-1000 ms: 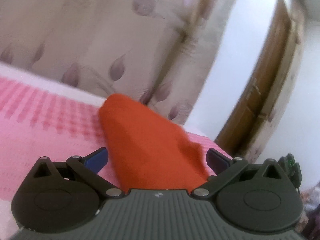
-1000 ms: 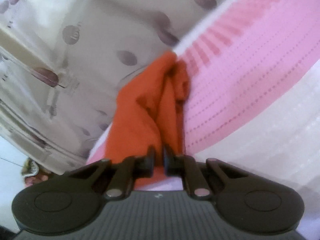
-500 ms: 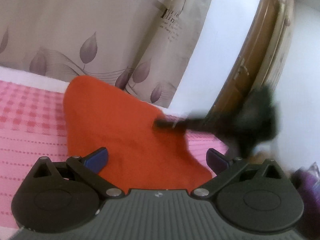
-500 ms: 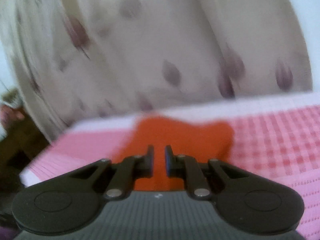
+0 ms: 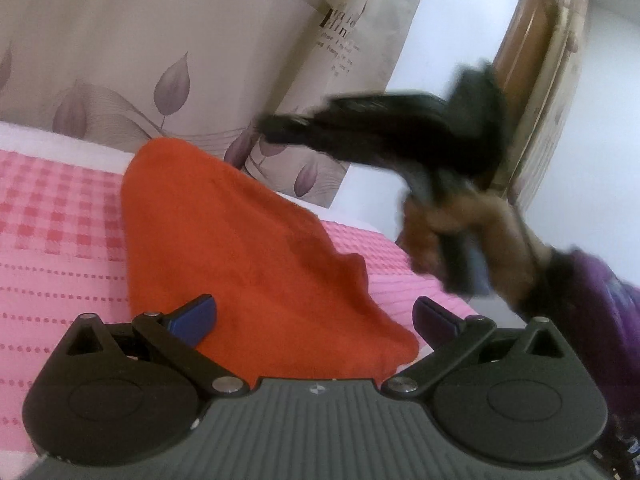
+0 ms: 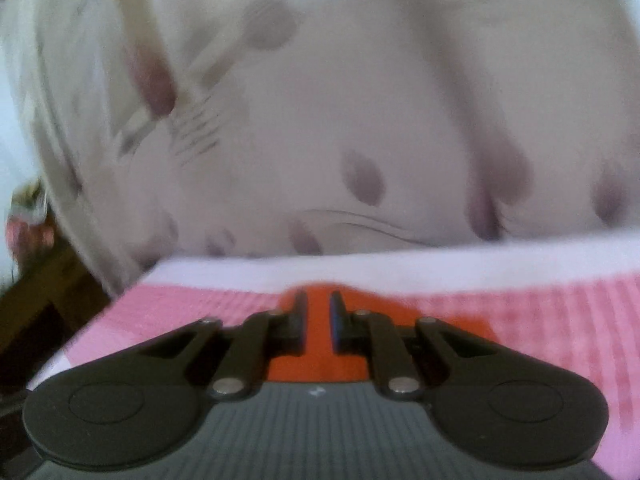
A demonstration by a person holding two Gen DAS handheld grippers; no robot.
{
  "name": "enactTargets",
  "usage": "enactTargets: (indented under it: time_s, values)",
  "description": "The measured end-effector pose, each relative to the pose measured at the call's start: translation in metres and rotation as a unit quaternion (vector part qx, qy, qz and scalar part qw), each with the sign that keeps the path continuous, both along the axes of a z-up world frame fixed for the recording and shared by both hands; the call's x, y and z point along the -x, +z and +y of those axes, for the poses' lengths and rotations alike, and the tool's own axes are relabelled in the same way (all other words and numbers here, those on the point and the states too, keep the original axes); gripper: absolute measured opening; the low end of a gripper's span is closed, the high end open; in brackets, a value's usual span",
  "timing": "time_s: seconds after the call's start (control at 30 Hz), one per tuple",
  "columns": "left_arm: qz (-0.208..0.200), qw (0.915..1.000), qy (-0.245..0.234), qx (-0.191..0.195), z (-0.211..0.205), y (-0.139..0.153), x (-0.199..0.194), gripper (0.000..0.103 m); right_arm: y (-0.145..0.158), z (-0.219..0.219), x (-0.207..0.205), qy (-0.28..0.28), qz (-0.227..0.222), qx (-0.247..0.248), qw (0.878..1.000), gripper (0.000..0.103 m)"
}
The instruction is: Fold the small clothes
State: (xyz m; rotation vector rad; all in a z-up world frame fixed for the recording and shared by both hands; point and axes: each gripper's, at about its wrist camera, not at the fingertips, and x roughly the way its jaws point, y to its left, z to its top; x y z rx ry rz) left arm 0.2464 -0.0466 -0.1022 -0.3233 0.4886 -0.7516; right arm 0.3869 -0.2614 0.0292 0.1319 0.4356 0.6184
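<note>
An orange cloth (image 5: 240, 248) lies spread on the pink checked bed cover (image 5: 48, 240). My left gripper (image 5: 316, 316) stands open just above the cloth's near edge, a blue pad on either side and neither pressing it. In the left wrist view my right gripper (image 5: 272, 126), blurred, hangs in the air above and to the right of the cloth, carried by a hand (image 5: 460, 232). Nothing hangs from it. In its own view the right gripper (image 6: 319, 304) is shut to a narrow slit, with the cloth (image 6: 460, 326) lying on the bed below.
A leaf-print curtain (image 5: 180, 60) hangs behind the bed's far white edge (image 6: 400, 268). A wooden door (image 5: 532, 52) and a white wall are at the right. A purple sleeve (image 5: 608, 300) is at the right. Dark furniture (image 6: 36, 312) stands left of the bed.
The right gripper let the orange cloth go, rolled level and rose above the bed. The cloth settled flat. The left gripper shifted a little, then held still, open.
</note>
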Motion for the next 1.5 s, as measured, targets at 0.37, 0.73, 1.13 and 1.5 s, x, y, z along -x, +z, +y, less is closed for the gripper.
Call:
enactTargets:
  time_s: [0.37,0.73,1.13,1.5]
  values:
    - [0.008,0.9998,-0.015,-0.003,-0.002,-0.001,0.001,0.103,-0.06,0.017,-0.066,-0.012,0.125,0.052,0.991,0.01]
    - [0.014,0.9998,-0.011,0.002,-0.002,-0.003,-0.004,0.103,-0.048,-0.016,0.043,-0.041,0.008,0.044,0.998,0.014]
    - [0.011,0.9999,0.002,0.004,0.002,-0.003,-0.004,0.103,-0.059,-0.055,0.104,-0.085,0.0,-0.097,0.992,0.015]
    - [0.015,0.9963,0.074,-0.04,0.007,0.001,0.008,0.103,-0.098,-0.043,0.139,-0.102,0.087,-0.058,0.989,0.014]
